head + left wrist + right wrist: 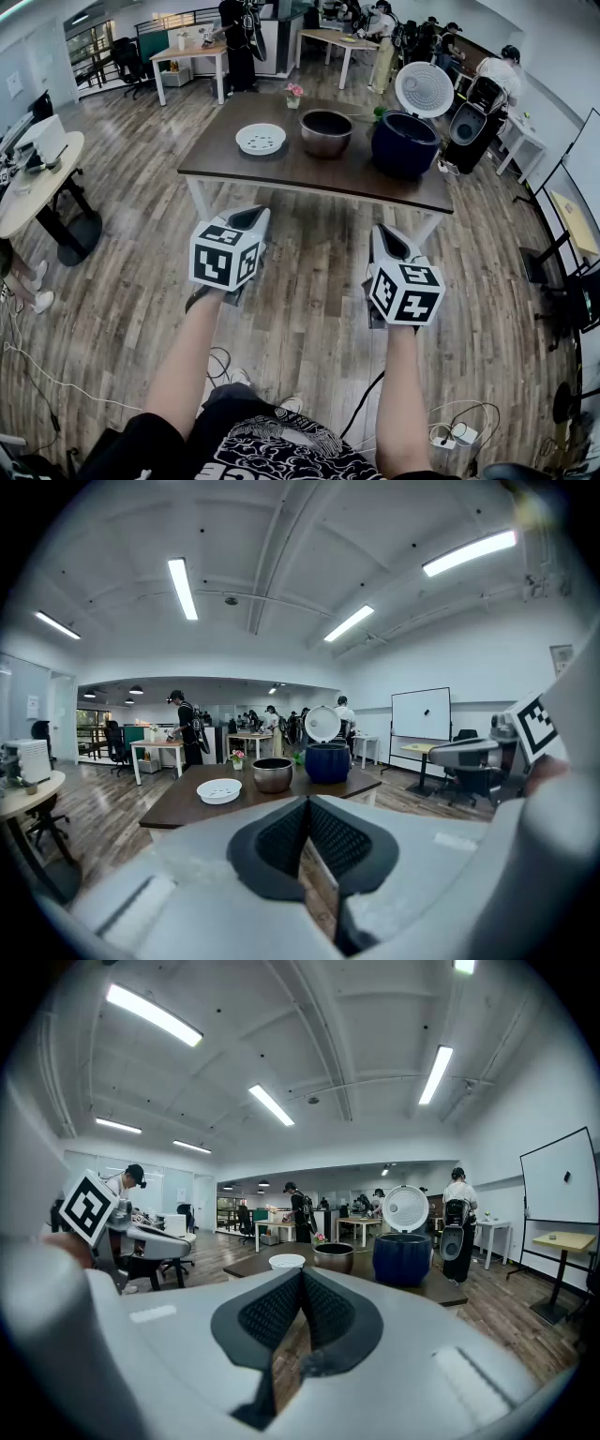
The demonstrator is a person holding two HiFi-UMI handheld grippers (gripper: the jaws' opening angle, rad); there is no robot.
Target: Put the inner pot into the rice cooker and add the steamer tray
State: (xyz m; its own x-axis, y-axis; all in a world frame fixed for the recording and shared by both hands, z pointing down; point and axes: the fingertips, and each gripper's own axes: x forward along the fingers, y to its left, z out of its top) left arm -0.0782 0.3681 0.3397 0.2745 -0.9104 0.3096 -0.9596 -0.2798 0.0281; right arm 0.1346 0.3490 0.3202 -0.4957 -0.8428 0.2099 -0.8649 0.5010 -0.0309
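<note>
The metal inner pot (325, 132) stands upright and empty at the middle of the dark table (281, 171). The white steamer tray (261, 139) lies to its left in the head view, and the dark blue rice cooker (404, 143) stands to its right. All three stand apart from one another. The cooker's lid (424, 89) is raised, with its white underside facing the camera. A small flower pot (294, 95) sits behind the pot, near the table's far edge. The left gripper (247, 219) and the right gripper (389, 240) are held over the wooden floor (309, 281), well short of the table. On each, the jaws are pressed together with nothing between them.
</note>
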